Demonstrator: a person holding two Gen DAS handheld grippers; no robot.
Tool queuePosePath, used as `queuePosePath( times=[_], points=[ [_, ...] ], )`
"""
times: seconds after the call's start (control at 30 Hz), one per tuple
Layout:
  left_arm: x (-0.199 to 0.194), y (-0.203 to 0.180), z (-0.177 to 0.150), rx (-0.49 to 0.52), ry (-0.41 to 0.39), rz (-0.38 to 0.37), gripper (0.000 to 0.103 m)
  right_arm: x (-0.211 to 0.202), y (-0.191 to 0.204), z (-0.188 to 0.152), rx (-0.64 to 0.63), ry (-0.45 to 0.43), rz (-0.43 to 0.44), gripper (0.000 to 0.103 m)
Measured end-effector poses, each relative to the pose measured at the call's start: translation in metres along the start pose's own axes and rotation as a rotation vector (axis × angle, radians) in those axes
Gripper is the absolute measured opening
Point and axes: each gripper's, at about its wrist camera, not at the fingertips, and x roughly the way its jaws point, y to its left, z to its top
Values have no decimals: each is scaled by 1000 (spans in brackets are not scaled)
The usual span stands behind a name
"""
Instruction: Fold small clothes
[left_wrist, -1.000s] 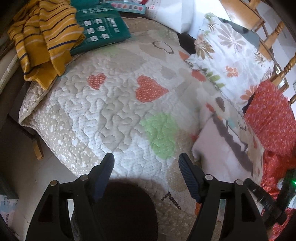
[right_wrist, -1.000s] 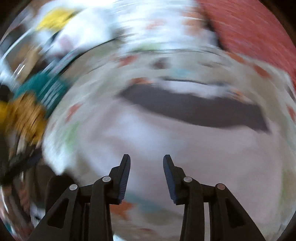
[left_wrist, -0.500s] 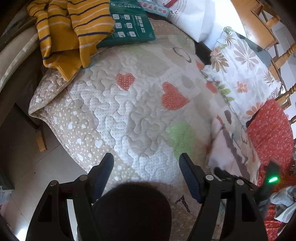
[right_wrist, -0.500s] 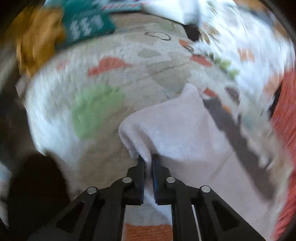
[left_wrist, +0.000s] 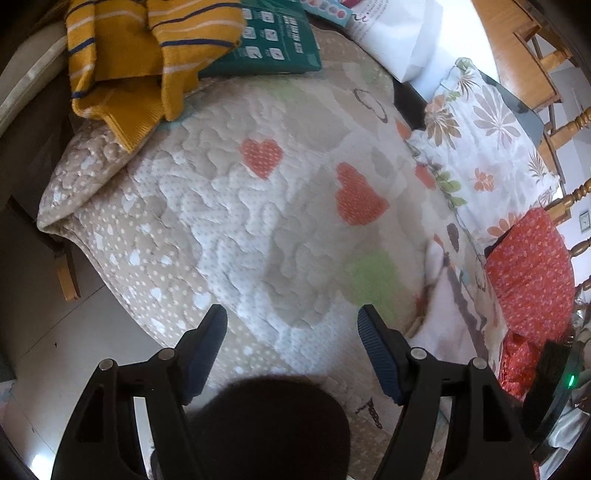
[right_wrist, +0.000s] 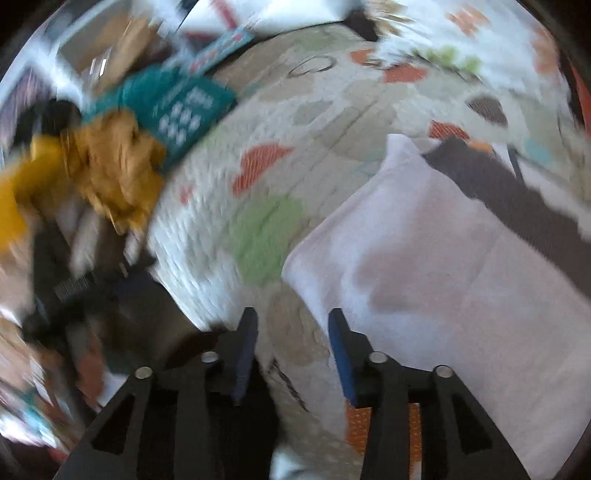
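A small white garment with a dark grey band (right_wrist: 443, 258) lies folded flat on the heart-patterned quilt (right_wrist: 280, 166). In the left wrist view it shows at the right edge of the quilt (left_wrist: 447, 317). My right gripper (right_wrist: 291, 332) is open and empty, just off the garment's near left corner. My left gripper (left_wrist: 291, 328) is open and empty above the quilt's front edge (left_wrist: 240, 236). A yellow striped garment (left_wrist: 147, 59) lies bunched at the quilt's far left corner; it also shows blurred in the right wrist view (right_wrist: 110, 173).
A green packet (left_wrist: 273, 44) lies next to the yellow garment. A floral pillow (left_wrist: 491, 147) and a red dotted cloth (left_wrist: 532, 269) lie at the right. Wooden chair posts (left_wrist: 569, 125) stand behind them. A dark round shape (left_wrist: 266, 428) sits below my left gripper.
My right gripper was shut on the white garment's corner half a second ago; it has let go, opened and drawn back. My left gripper drifted slightly, still open.
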Motion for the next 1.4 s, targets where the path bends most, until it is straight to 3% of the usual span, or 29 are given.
queuePosePath(
  times=[0.07, 0.17, 0.23, 0.27, 0.3, 0.43, 0.53, 0.6, 0.77, 0.9, 1.0, 1.13, 1.3, 1.4],
  points=[
    [2, 7, 4, -15, 7, -6, 72, 13, 22, -8, -130, 19, -127, 59],
    [7, 14, 9, -24, 23, -8, 73, 46, 48, -20, -356, 51, -451, 59],
    [10, 13, 10, -17, 33, -3, 73, 58, 49, -23, -396, 40, -565, 52],
    [9, 12, 11, -11, 35, -1, 73, 61, 48, -21, -391, 32, -593, 40],
    [9, 10, 11, -6, 35, 2, 73, 65, 45, -17, -367, 28, -619, 35],
    [3, 0, 6, 7, 27, 7, 73, 73, 34, -1, -275, 22, -605, 35],
    [-5, -13, -2, 21, 21, 17, 73, 70, 30, 2, -229, -3, -555, 13],
    [-9, -21, -7, 35, 19, 26, 73, 60, 24, 4, -178, -31, -495, 11],
    [-14, -54, -24, 89, 23, 52, 73, -9, -7, 1, 33, -193, -300, 10],
    [-11, -101, -45, 165, 41, 52, 73, -72, -48, -10, 164, -321, -234, 9],
    [-6, -135, -62, 230, 63, 48, 73, -129, -102, -40, 332, -429, -184, 7],
    [8, -189, -83, 339, 116, 28, 73, -193, -182, -117, 579, -543, -177, 6],
    [36, -256, -111, 480, 209, -13, 73, -202, -235, -224, 824, -537, -210, 5],
    [51, -285, -128, 549, 261, -30, 73, -194, -248, -263, 906, -521, -203, 1]
  ],
)
